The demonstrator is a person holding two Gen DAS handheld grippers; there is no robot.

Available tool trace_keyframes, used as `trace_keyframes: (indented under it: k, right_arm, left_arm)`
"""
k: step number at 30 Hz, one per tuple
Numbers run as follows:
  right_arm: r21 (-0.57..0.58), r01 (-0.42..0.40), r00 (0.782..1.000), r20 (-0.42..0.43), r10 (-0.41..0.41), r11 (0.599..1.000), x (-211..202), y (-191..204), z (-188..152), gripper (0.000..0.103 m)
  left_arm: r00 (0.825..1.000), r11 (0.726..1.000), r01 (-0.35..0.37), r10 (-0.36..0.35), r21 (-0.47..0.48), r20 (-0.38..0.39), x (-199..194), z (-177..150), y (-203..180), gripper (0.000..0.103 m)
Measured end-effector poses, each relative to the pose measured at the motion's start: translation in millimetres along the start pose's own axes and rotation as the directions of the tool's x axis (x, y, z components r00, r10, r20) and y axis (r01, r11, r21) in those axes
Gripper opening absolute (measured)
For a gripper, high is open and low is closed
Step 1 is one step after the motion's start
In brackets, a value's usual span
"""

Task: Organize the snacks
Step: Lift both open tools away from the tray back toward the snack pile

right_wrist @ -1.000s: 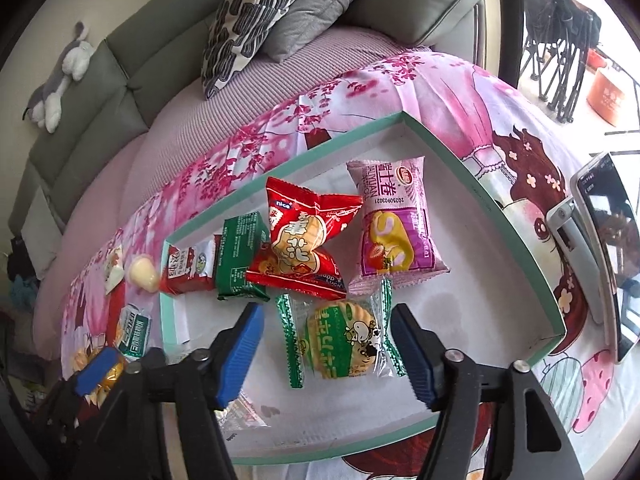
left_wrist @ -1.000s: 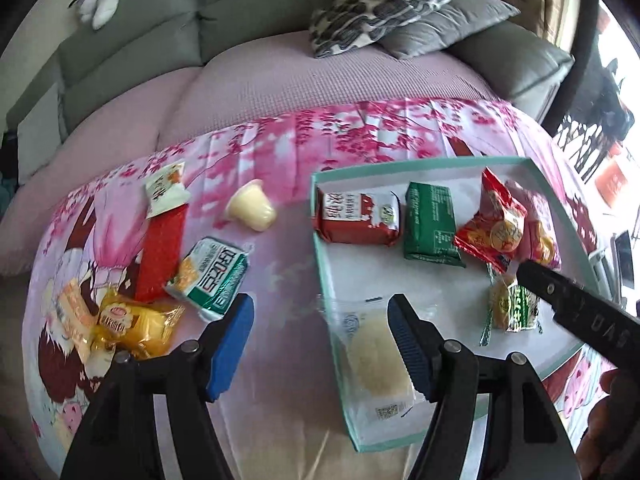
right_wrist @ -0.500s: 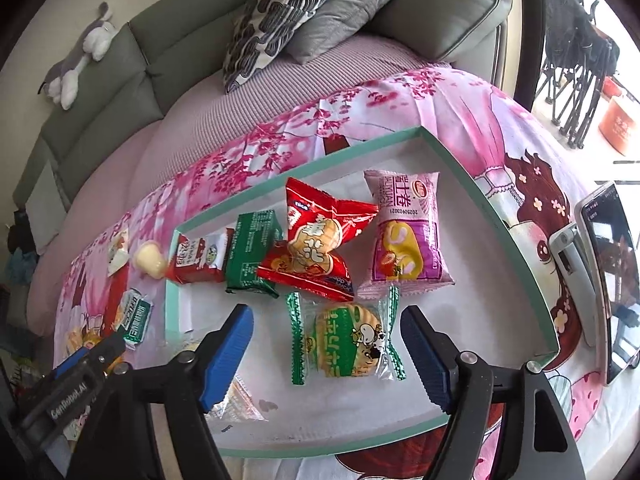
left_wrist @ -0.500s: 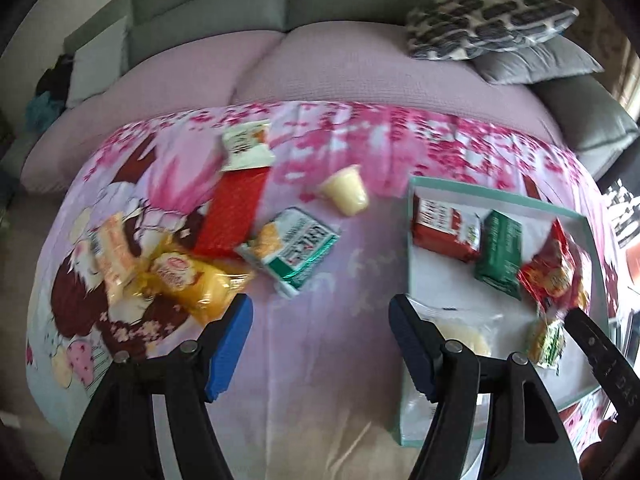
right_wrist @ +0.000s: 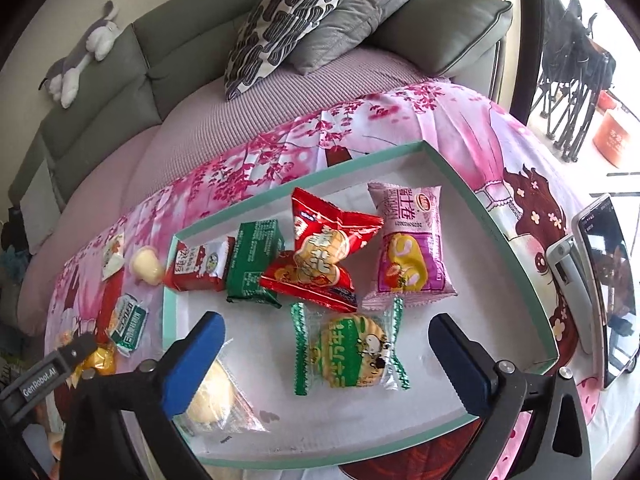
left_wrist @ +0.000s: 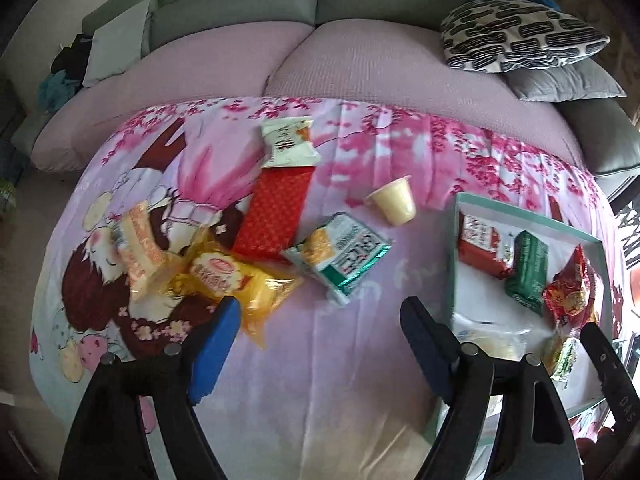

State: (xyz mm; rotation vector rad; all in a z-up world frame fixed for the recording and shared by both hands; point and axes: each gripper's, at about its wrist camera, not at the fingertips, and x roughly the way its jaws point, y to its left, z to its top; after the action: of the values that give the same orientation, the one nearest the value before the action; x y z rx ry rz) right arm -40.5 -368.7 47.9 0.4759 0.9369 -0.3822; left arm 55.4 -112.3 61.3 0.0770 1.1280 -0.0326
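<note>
1. on the cloth left of the tray [left_wrist: 456, 240], the loose snacks lay: orange wafer pack [left_wrist: 138, 250], yellow cake bag [left_wrist: 236, 284], red packet [left_wrist: 276, 212], green-white cracker pack [left_wrist: 344, 254], pudding cup [left_wrist: 394, 202].
2. the yellow cake bag looked light, soft and crinkly-slick; pinching it across the middle seemed safest, gently, since cake crushes.
3. the left gripper [left_wrist: 320, 344] hovered over bare cloth just beside that bag, jaws opening, nothing between them.
4. the right gripper [right_wrist: 326, 364] stood above the green biscuit pack [right_wrist: 350, 354] near the tray's front edge, jaws opening, pads clear of it.
5. only the right view showed the purple roll pack [right_wrist: 410, 250] clearly, and a phone [right_wrist: 608, 280] past the tray's right edge.
</note>
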Motion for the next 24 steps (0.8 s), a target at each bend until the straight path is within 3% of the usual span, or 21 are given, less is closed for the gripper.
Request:
trace_keyframes:
  k: [11, 18, 24]
  right_arm:
    - [-0.107, -0.044, 0.999, 0.024, 0.047, 0.993, -3.4, 52.4, -9.7, 0.103]
    - [-0.174, -0.055, 0.998, 0.027, 0.06, 0.983, -1.4, 76.9, -19.6, 0.103]
    - [-0.195, -0.107, 0.992, 0.04, 0.117, 0.975, -5.8, 93.7, -22.9, 0.103]
  left_arm:
    - [0.998, 0.996, -0.044, 0.047, -0.071, 0.038, 3.9, 2.3, 57.8, 0.083]
    - [0.994, 0.99, -0.108, 0.11, -0.088, 0.016, 18.6, 3.9, 100.3, 0.083]
    - [0.995, 0.984, -0.1, 0.1, -0.149, -0.009, 25.3, 5.4, 138.0, 0.083]
